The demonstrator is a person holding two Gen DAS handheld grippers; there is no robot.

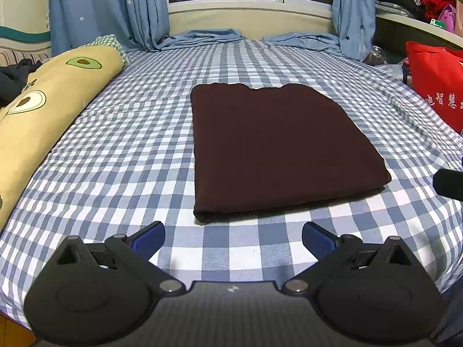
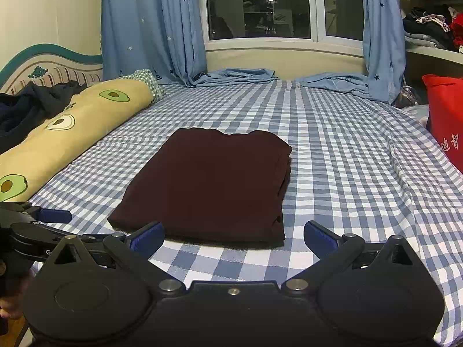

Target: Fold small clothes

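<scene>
**Garment folded flat, both grippers standing off empty**

The dark brown garment (image 1: 277,150) lies on the checked bedsheet (image 1: 121,150) as a neat rectangle, several layers thick along its side edges, so the folding looks finished or one fold short of it. The left gripper (image 1: 233,235) hovers just short of the near folded edge, its blue pads (image 1: 150,235) wide apart and holding nothing; the garment sits straight ahead and slightly to its right. The right gripper (image 2: 233,235) is likewise spread and empty, with the garment (image 2: 208,185) ahead and a little to its left, its near edge close to the left pad (image 2: 149,235). The left gripper's tip (image 2: 55,216) shows off to its left. If another fold is wanted, each gripper would need to pinch a near corner through all layers and carry it forward evenly; otherwise the next step is probably moving the garment aside without loosening the stack
</scene>
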